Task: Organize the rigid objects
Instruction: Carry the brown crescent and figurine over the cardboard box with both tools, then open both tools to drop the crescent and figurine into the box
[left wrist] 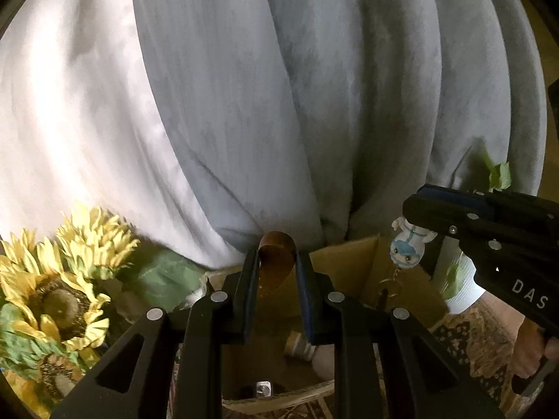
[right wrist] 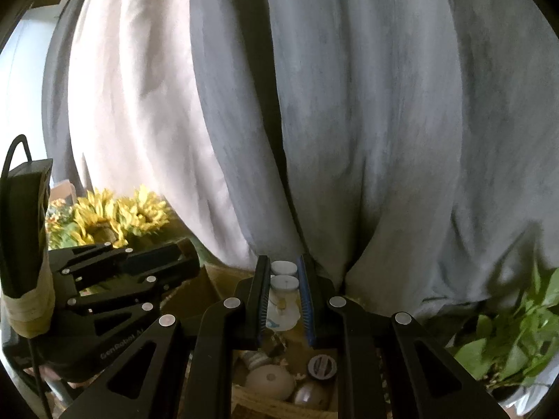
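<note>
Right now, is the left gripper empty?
No: in the left wrist view the left gripper is shut on a curved amber piece above the cardboard box.

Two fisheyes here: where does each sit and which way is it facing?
Left wrist: behind the left claw, facing grey curtains; pinches an amber piece above a cardboard box; right claw and hand at right.
Right wrist: behind the right claw, same direction, gripping a small figurine; left claw at left.
Shared: curtains, sunflowers, box.

Yellow sunflowers [left wrist: 63, 279], grey curtain [left wrist: 297, 104], amber roll [left wrist: 276, 262], brown box [left wrist: 349, 265].
</note>
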Available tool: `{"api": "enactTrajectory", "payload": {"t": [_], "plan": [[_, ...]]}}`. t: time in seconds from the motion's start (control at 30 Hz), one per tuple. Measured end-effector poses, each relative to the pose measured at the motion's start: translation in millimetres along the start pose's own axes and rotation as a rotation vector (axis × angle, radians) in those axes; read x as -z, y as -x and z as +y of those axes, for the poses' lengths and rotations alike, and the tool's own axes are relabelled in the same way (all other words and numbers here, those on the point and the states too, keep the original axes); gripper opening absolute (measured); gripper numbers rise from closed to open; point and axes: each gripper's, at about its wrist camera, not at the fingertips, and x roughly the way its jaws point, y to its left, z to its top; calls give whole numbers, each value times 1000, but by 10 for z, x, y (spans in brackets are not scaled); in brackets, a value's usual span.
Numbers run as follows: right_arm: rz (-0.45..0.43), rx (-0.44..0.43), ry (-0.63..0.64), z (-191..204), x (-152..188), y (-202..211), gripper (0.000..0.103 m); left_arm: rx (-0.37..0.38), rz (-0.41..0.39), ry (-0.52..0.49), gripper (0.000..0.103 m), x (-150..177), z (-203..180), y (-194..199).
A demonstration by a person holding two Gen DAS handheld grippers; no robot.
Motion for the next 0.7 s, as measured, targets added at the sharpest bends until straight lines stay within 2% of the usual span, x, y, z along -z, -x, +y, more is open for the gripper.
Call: {"api": "enactTrajectory", "payload": {"t": [0.27, 0.4, 0.57, 0.7], "plan": [[88, 1, -30, -102, 131, -311, 18, -1, 98, 17, 23, 76, 32, -272], [119, -1, -53, -153, 176, -409, 19, 8, 136, 50, 36, 118, 54, -297], [149, 15, -72, -154, 185, -426, 22, -8, 133, 76, 37, 140, 45, -117], [149, 37, -71, -116, 179, -259, 25, -35, 105, 86, 49, 123, 23, 128]]}}
